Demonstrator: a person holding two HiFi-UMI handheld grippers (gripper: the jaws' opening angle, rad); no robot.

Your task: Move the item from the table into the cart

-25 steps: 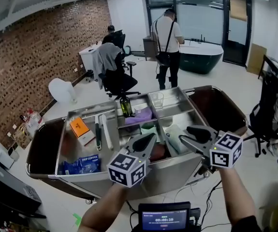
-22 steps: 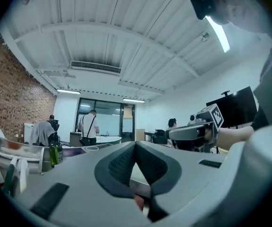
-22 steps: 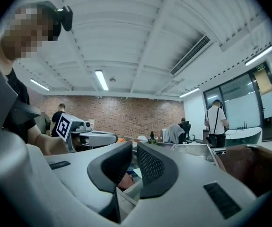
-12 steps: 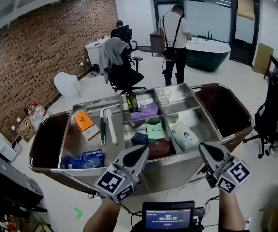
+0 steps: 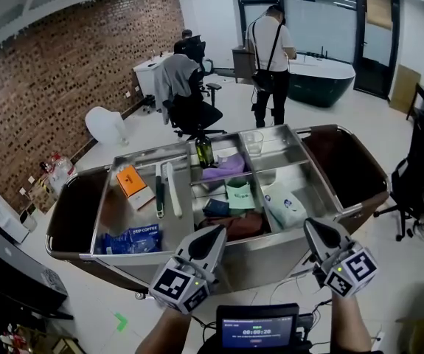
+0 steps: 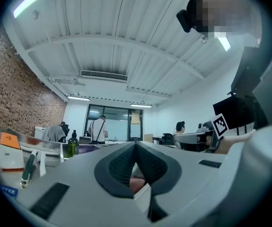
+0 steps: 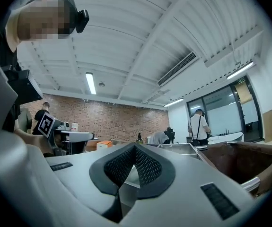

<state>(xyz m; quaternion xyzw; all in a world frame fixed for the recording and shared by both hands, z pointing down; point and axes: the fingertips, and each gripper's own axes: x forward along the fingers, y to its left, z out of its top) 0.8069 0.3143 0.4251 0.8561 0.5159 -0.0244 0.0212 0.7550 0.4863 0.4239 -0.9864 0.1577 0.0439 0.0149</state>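
Seemingly between loads: a blue coffee pack point(image 5: 128, 240) lies in the cart's point(image 5: 259, 262) near left corner; left claw point(image 5: 217, 233) and right claw point(image 5: 312, 227) hover shut, empty, off its near edge. Next: turn toward the surface for an item; none shows.

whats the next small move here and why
Probably turn away from the cart toward the table, which is not in view, and open the jaws for a new item. The left gripper and right gripper are both shut on nothing, just short of the cart's near wall.
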